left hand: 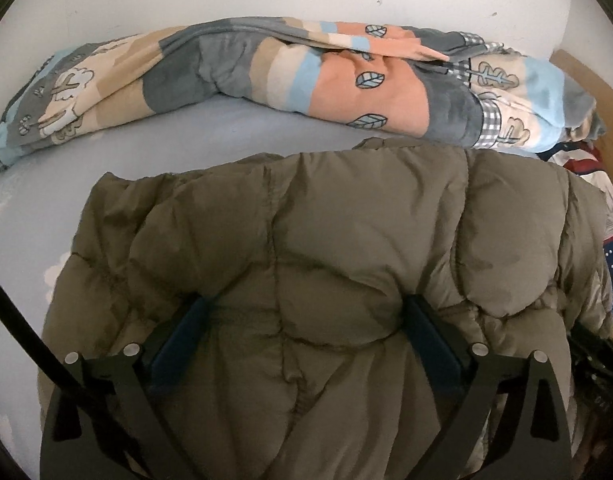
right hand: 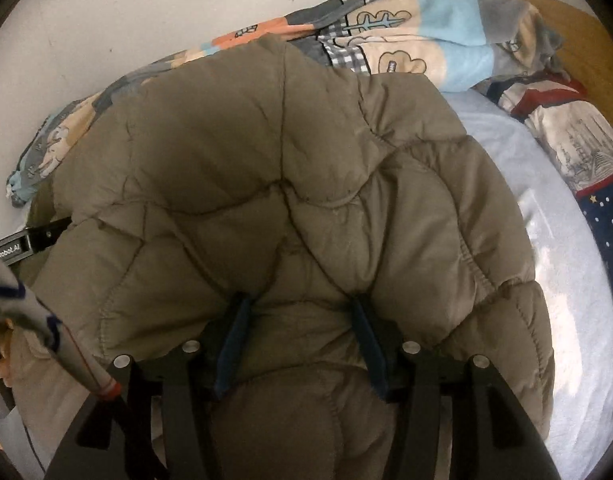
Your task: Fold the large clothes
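Both hand-held grippers [left hand: 306, 312] [right hand: 298, 308] pinch puffy jacket [left hand: 346, 240]; bare sheet [left hand: 186, 136] beyond edge.

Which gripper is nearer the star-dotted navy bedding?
Right. The right gripper grips the brown puffer jacket on the side where the navy starred bedding lies; the left gripper holds the jacket's far side, away from it.

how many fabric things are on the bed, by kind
jacket: 1
patterned blanket: 1
starry quilt: 1
total: 3
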